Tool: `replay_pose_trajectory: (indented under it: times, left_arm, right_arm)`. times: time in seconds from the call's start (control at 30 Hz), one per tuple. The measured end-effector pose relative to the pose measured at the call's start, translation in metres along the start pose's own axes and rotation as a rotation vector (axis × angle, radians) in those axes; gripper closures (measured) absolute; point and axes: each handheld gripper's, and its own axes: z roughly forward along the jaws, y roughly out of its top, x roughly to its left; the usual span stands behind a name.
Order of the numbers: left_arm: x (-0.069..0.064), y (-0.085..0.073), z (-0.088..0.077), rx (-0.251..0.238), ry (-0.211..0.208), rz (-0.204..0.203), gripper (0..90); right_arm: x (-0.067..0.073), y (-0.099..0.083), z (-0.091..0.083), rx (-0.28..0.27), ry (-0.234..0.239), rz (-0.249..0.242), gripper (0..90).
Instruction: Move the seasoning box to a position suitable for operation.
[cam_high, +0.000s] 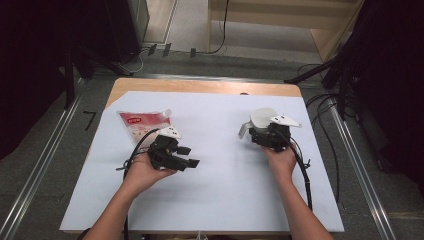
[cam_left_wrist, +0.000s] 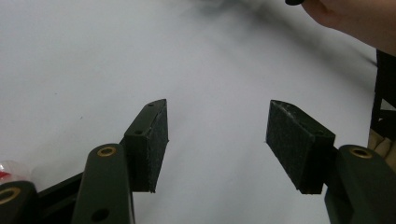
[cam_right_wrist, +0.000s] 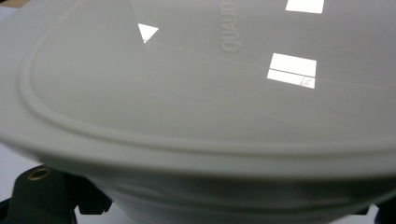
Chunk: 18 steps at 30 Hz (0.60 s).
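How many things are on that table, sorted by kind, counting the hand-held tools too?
Grippers: 2, left gripper and right gripper
Pouches: 1, red-and-white pouch
Grey lidded containers: 1, container
White sheets covering the table: 1, sheet
Total: 5

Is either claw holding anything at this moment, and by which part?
The left claw is open and holds nothing. The right claw is at a grey lidded container; its jaws are hidden, so a grip and its place cannot be told.
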Motion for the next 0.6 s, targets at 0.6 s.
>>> replay_pose_trajectory:
  times: [0.6]
  left_arm:
    - [-0.002,0.002,0.005,0.022,0.009,0.005,40.2]
  right_arm:
    - [0.020,0.008,-0.051,-0.001,0.260,-0.139,14.6]
